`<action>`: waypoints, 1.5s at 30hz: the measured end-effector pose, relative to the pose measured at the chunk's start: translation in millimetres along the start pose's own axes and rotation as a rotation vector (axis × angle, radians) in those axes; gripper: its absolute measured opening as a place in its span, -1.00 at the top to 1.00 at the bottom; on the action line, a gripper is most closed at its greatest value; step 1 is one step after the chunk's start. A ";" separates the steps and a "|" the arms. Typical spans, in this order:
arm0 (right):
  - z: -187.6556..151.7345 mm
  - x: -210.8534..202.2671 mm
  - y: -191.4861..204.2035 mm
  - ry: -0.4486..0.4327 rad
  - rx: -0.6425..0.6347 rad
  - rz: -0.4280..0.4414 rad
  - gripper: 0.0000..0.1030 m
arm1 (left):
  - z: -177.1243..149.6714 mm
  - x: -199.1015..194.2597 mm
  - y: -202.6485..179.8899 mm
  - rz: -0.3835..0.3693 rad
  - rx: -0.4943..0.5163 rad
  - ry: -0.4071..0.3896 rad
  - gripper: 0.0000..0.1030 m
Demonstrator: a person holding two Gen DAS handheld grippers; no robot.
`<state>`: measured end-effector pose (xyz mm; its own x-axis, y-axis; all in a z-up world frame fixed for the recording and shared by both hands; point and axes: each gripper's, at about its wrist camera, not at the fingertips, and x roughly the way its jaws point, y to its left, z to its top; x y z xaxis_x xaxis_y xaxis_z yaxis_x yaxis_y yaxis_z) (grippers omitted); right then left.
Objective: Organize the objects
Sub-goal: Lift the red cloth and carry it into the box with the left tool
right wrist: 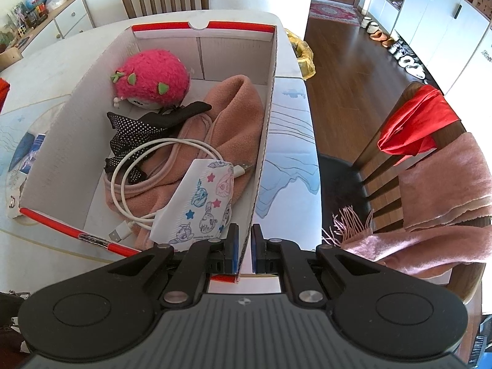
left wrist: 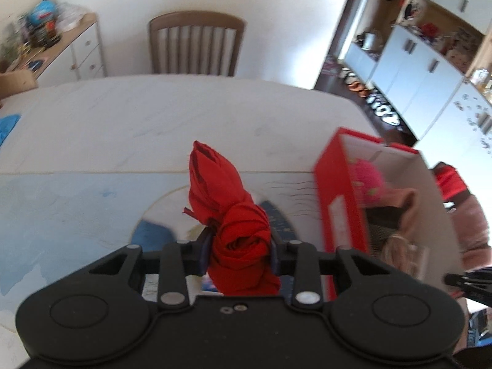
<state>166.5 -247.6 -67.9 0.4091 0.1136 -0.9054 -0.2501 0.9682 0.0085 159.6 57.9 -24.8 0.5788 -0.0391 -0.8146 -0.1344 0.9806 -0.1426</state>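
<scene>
- Jaws of the left gripper [left wrist: 241, 246] were clamped on a twisted red cloth bundle [left wrist: 227, 203], which stood up between the pads, lifted clear of the table.
- Jaws of the right gripper [right wrist: 245, 246] were pinched together on the near right wall of an open cardboard box, red outside and white inside [right wrist: 196, 35].
- White-topped table [left wrist: 129, 117], carrying a pale blue illustrated mat [left wrist: 55, 203]; the box stood on it, to the right of the held cloth in the left wrist view.
- Fuzzy pink round plush toy with green leaf-like tufts [right wrist: 152, 77], lying in the far part of the box.
- Salmon-pink fleece garment [right wrist: 233, 113], filling the middle and right side of the box.
- Black fabric piece with white dots [right wrist: 135, 129], lying across the fleece.
- Coiled white cable with a plug at its end [right wrist: 123, 181], resting on the fleece and dotted fabric.
- White pouch printed with cartoon figures and stars [right wrist: 203, 203], leaning in the near corner of the box, just beside the right gripper.
- Brown wooden slat-back chair [left wrist: 196, 46], standing at the far side of the table.
- Second wooden chair [right wrist: 409, 141] to the right of the table, draped with a red cloth [right wrist: 415, 129] and a fringed pink scarf [right wrist: 446, 203].
</scene>
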 end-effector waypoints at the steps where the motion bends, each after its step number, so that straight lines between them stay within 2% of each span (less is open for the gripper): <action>1: -0.2 0.0 -0.2 -0.001 0.001 0.001 0.85 | 0.2 -3.6 -5.3 -0.015 0.012 -0.006 0.36; 9: -1.2 -1.4 -0.8 -0.007 0.002 0.009 0.85 | 10.2 -27.3 -64.3 -0.146 0.138 -0.043 0.36; 19: -2.1 -2.1 -1.8 -0.014 -0.001 0.015 0.85 | 19.1 -20.7 -134.8 -0.263 0.250 -0.031 0.35; 24: -2.2 -2.1 -2.0 -0.015 -0.003 0.017 0.85 | 21.5 -3.2 -168.4 -0.273 0.315 -0.015 0.35; 33: -1.9 -1.8 -1.6 -0.017 -0.006 0.018 0.85 | 13.0 43.9 -216.6 -0.255 0.410 0.062 0.35; 38: -1.7 -1.5 -1.1 -0.017 -0.006 0.019 0.85 | 7.0 65.1 -233.8 -0.238 0.464 0.082 0.35; 45: -1.5 -1.5 -0.9 -0.017 -0.006 0.019 0.85 | 3.0 99.6 -245.6 -0.192 0.486 0.120 0.35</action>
<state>164.8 -248.9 -67.2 0.4192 0.1361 -0.8976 -0.2632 0.9645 0.0233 252.7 -186.3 -69.2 0.4561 -0.2204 -0.8622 0.3691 0.9285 -0.0421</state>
